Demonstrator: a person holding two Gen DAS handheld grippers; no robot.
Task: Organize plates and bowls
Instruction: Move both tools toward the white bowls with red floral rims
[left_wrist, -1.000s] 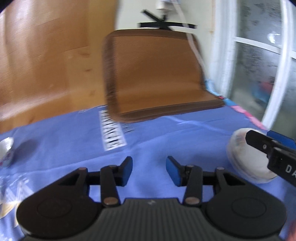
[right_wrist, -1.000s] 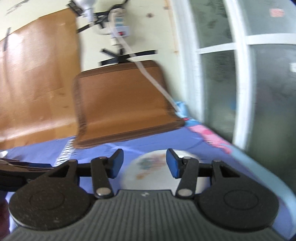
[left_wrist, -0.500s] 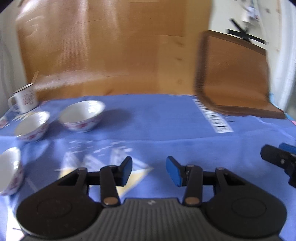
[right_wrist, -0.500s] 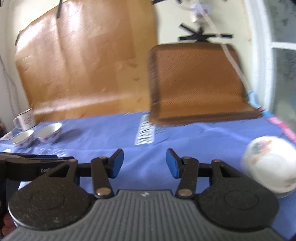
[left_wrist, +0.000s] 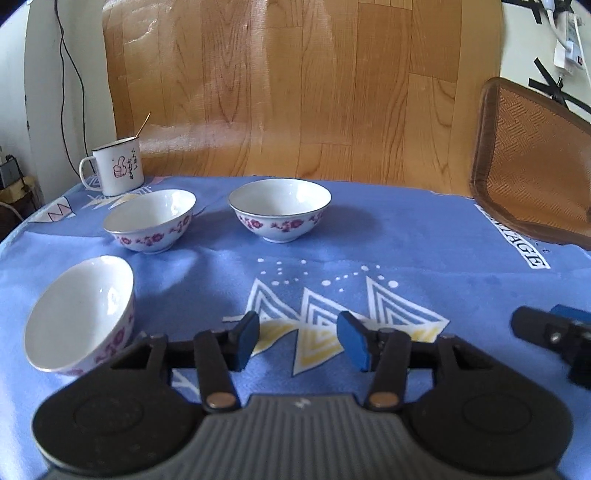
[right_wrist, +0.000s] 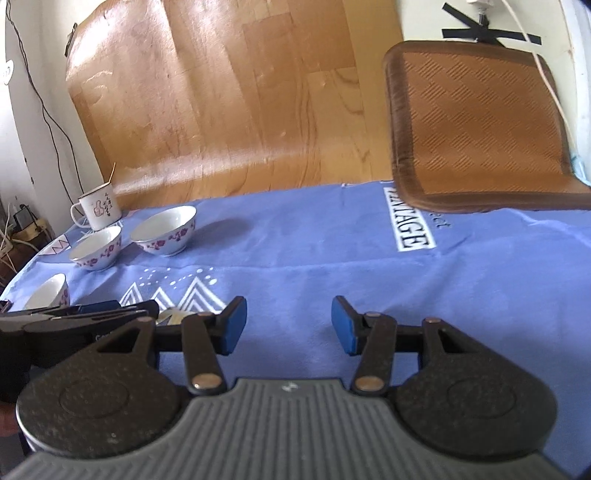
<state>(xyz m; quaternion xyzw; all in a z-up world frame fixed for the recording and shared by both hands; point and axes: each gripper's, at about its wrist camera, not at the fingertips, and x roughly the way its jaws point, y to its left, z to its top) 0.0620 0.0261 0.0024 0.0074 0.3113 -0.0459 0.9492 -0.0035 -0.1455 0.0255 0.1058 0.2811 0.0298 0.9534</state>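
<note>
3 white flowered bowls sit on the blue cloth (left_wrist: 424, 236): nearest bowl (left_wrist: 79, 314) just left of the left gripper (left_wrist: 297, 341), whose empty jaws have just been opening; middle bowl (left_wrist: 149, 219) and far bowl (left_wrist: 279, 208) lie beyond; 1 mug (left_wrist: 116, 171) behind; the right gripper (right_wrist: 286, 325) stands apart, empty

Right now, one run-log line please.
left gripper: open, empty, fingers just widened | right gripper: open, empty | three bowls on cloth, unstacked

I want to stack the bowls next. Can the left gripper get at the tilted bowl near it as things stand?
Probably yes. The left gripper is open and empty, its jaws having just widened, and only bare cloth separates it from the tilted bowl.
</note>
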